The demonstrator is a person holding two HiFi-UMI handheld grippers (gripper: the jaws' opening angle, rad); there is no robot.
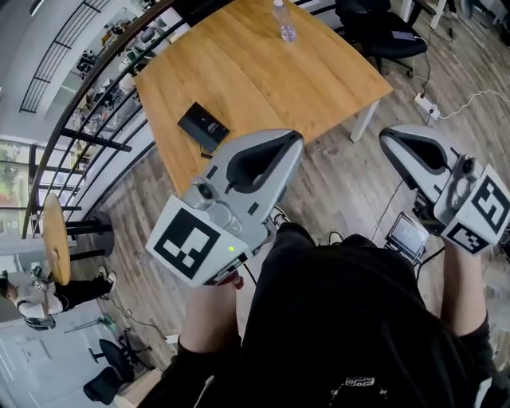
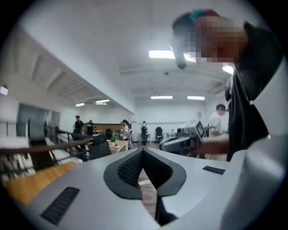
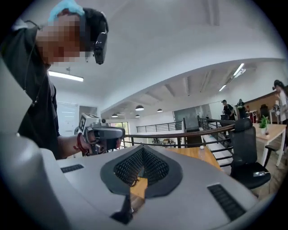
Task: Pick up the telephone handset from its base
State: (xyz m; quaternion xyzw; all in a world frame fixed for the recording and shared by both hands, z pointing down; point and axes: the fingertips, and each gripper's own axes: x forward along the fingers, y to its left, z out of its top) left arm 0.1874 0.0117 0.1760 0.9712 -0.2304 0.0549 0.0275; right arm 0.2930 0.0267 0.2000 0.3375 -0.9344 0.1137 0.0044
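A flat black telephone (image 1: 203,125) lies near the left front edge of the wooden table (image 1: 263,72); I cannot make out the handset from its base at this distance. Both grippers hang in the air in front of the table, well short of it. My left gripper (image 1: 296,137) is shut with nothing in it, its black pads meeting at the tip (image 2: 142,150). My right gripper (image 1: 384,134) is off the table's right front corner, and its pads also meet with nothing between them (image 3: 143,147). Each gripper view catches the other gripper held level beside it.
A clear water bottle (image 1: 285,22) stands at the table's far end. A black office chair (image 1: 382,32) is behind the right corner. A dark railing (image 1: 103,103) runs along the table's left side. A power strip (image 1: 426,103) and a small device (image 1: 408,235) lie on the wooden floor.
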